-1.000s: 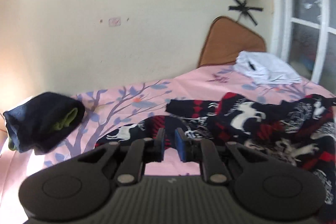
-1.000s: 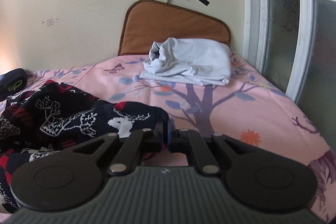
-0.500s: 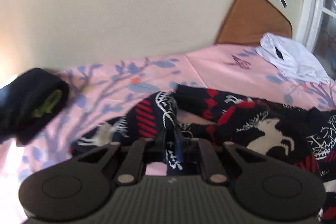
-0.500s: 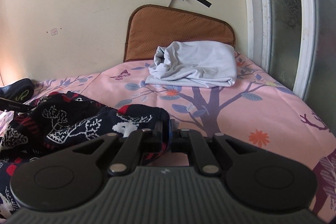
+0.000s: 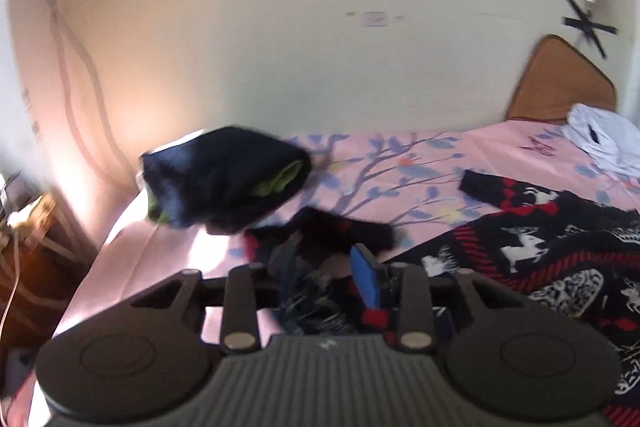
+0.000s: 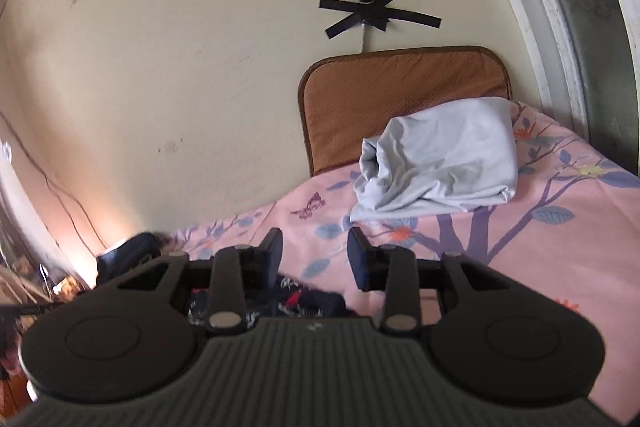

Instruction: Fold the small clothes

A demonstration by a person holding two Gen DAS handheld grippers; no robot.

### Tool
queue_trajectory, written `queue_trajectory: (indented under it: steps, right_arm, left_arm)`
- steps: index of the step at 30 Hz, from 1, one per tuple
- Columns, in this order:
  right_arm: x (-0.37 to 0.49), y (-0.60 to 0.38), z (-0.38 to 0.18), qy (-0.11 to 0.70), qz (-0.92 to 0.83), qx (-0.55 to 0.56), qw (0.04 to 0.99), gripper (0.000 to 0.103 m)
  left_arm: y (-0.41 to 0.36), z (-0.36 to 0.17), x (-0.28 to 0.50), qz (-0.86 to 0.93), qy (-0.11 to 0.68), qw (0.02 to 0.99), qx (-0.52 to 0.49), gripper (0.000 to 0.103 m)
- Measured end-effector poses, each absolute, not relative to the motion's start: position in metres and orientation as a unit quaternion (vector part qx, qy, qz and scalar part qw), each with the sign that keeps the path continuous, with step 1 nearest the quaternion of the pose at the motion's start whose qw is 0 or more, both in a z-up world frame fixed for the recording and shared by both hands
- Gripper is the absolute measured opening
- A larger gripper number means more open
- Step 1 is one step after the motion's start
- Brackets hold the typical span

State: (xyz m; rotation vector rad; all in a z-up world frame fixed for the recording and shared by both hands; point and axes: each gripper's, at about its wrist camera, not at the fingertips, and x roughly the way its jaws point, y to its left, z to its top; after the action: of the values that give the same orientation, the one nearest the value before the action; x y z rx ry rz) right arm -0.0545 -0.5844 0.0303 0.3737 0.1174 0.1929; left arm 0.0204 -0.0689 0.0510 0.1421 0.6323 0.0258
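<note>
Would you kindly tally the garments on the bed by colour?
Dark navy with lime-green trim, folded: 1
Pale grey-white, folded: 1
Navy, red and white reindeer knit, spread out: 1
Total: 3

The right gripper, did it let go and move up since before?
Yes. The right gripper now has its fingers open and empty, tipped up toward the wall; the black-and-red patterned sweater it pinched lies below, and the taped black cross sits lower in view.
</note>
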Motion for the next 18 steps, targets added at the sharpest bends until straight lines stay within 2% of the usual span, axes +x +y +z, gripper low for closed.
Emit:
queue_trajectory:
  steps: [2, 4, 7, 10, 12, 13, 14, 16, 18]
  right_arm:
    - [-0.028, -0.572, 0.04, 0.092, 0.08, 0.157, 0.98, 0.04]
    - [0.006, -0.55, 0.043, 0.143, 0.076, 0.103, 0.981, 0.039]
    - [0.065, -0.511, 0.038, 0.223, 0.098, 0.042, 0.969, 0.037]
    - [0.109, -0.481, 0.029, 0.278, 0.123, 0.006, 0.953, 0.037]
    - [0.127, -0.463, 0.024, 0.297, 0.129, -0.021, 0.946, 0.037]
    - [0.139, -0.457, 0.023, 0.31, 0.136, -0.033, 0.941, 0.037]
    - [0.145, -0.451, 0.021, 0.319, 0.142, -0.038, 0.936, 0.037]
    - [0.156, -0.442, 0.017, 0.339, 0.157, -0.049, 0.926, 0.037]
    - [0.161, -0.435, 0.013, 0.342, 0.167, -0.067, 0.922, 0.036]
  left_arm:
    - [-0.111, 0.04, 0.044, -0.036, 0.297, 0.947, 0.116, 0.055]
    - [-0.151, 0.021, 0.071, -0.095, 0.296, 0.938, 0.154, 0.06]
    - [-0.197, -0.011, 0.106, -0.136, 0.314, 0.92, 0.19, 0.061]
    - [-0.213, -0.037, 0.13, -0.182, 0.356, 0.9, 0.171, 0.063]
    - [-0.215, -0.045, 0.131, -0.185, 0.356, 0.903, 0.153, 0.061]
    - [-0.215, -0.045, 0.128, -0.193, 0.355, 0.902, 0.152, 0.047]
    - [-0.215, -0.043, 0.126, -0.203, 0.354, 0.9, 0.152, 0.007]
    - [-0.213, -0.042, 0.121, -0.21, 0.367, 0.895, 0.144, 0.002]
    - [-0.21, -0.04, 0.11, -0.2, 0.359, 0.899, 0.153, 0.002]
